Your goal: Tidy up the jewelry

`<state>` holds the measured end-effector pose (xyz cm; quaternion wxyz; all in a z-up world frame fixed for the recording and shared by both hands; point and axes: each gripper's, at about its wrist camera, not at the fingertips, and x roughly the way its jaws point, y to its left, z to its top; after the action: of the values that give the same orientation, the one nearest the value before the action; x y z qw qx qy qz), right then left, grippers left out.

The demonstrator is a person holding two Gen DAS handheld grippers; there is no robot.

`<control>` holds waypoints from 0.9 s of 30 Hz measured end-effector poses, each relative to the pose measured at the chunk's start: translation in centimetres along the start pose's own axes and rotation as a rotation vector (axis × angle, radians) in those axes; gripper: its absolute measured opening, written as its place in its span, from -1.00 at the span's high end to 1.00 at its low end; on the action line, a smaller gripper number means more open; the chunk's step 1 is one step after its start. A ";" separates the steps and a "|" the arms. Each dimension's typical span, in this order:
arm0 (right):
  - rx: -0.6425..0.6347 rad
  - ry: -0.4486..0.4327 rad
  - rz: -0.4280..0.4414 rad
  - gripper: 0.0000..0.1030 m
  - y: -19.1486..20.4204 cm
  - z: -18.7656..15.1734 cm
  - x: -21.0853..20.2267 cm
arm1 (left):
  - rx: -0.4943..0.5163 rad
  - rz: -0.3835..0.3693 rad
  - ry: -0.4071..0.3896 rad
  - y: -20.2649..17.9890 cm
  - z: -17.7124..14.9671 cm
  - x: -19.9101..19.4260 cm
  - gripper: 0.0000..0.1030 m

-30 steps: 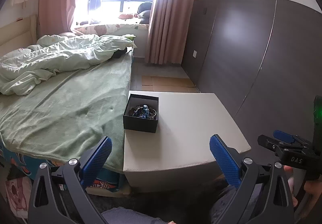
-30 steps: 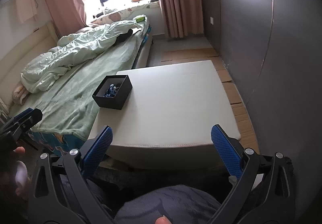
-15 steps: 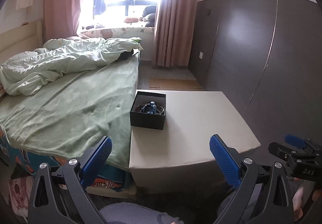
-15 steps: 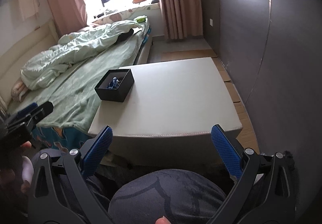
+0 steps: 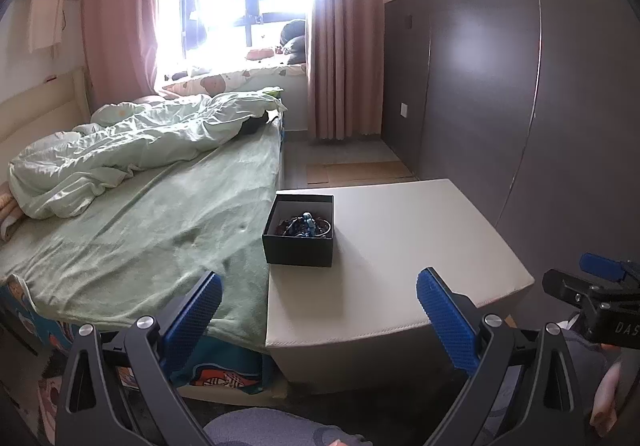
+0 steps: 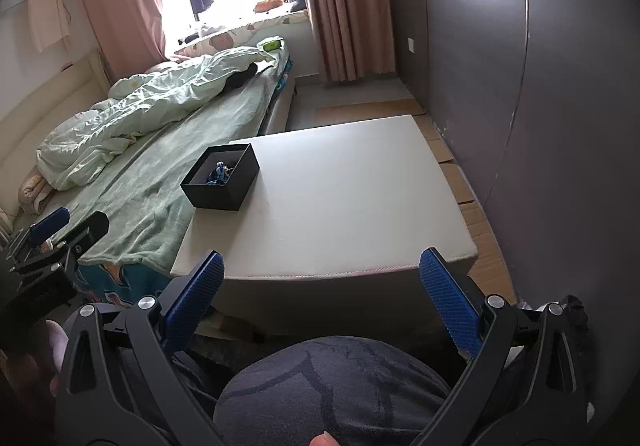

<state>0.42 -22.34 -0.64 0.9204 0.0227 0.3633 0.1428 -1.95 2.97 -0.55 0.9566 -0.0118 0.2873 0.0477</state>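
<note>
A black open box point(image 5: 299, 230) holds a tangle of jewelry point(image 5: 306, 226) with blue beads and a silver bangle. It stands at the left edge of a white low table point(image 5: 400, 246). The box also shows in the right wrist view point(image 6: 221, 181), with the jewelry point(image 6: 218, 171) inside. My left gripper point(image 5: 318, 304) is open and empty, held back from the table's near edge. My right gripper point(image 6: 320, 286) is open and empty, above the person's knee point(image 6: 336, 390), short of the table point(image 6: 340, 197).
A bed with a green blanket point(image 5: 132, 230) borders the table's left side. A dark wardrobe wall point(image 5: 520, 105) runs along the right. Cardboard sheets point(image 6: 460, 181) lie on the floor between the table and the wardrobe. A window with pink curtains point(image 5: 344, 45) is at the back.
Both grippers have tilted upward and shifted a little; the box and table now sit lower and further right in the left view. Both stay open. The box has not moved.
</note>
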 end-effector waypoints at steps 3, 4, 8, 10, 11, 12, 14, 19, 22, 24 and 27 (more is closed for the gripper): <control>-0.001 -0.001 -0.005 -0.90 -0.1 -0.1 -0.1 | -0.006 -0.002 0.006 0.1 0.0 0.0 -0.84; 0.001 -0.001 -0.006 -0.90 -0.1 -0.1 -0.1 | -0.005 -0.004 0.008 0.1 0.1 0.0 -0.84; 0.004 -0.004 -0.011 -0.90 -0.2 -0.2 -0.3 | 0.002 -0.005 0.014 0.0 0.1 0.1 -0.84; 0.003 -0.004 -0.012 -0.90 -0.2 -0.2 -0.3 | 0.000 -0.003 0.013 -0.1 0.1 0.1 -0.84; 0.002 -0.005 -0.014 -0.90 -0.2 -0.2 -0.3 | 0.001 -0.002 0.012 0.0 0.1 0.1 -0.84; 0.001 -0.005 -0.016 -0.90 -0.2 -0.2 -0.3 | 0.000 -0.002 0.012 -0.1 0.1 0.1 -0.84; 0.002 -0.005 -0.014 -0.90 -0.2 -0.2 -0.3 | -0.001 -0.002 0.011 -0.1 0.1 0.1 -0.84; 0.005 -0.003 -0.013 -0.90 -0.2 -0.2 -0.3 | -0.017 -0.009 0.008 -0.1 0.2 0.1 -0.84; 0.001 -0.005 -0.019 -0.90 -0.2 -0.2 -0.3 | -0.022 -0.007 0.010 0.1 0.1 0.0 -0.84; 0.000 -0.005 -0.019 -0.90 -0.2 -0.2 -0.3 | -0.022 -0.006 0.008 0.1 0.1 0.0 -0.84; 0.000 -0.005 -0.020 -0.90 -0.2 -0.2 -0.3 | -0.025 0.004 0.003 0.1 0.0 -0.2 -0.84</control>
<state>0.06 -22.62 -0.61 0.9227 0.0194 0.3612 0.1336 -2.12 3.09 -0.46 0.9559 -0.0234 0.2880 0.0533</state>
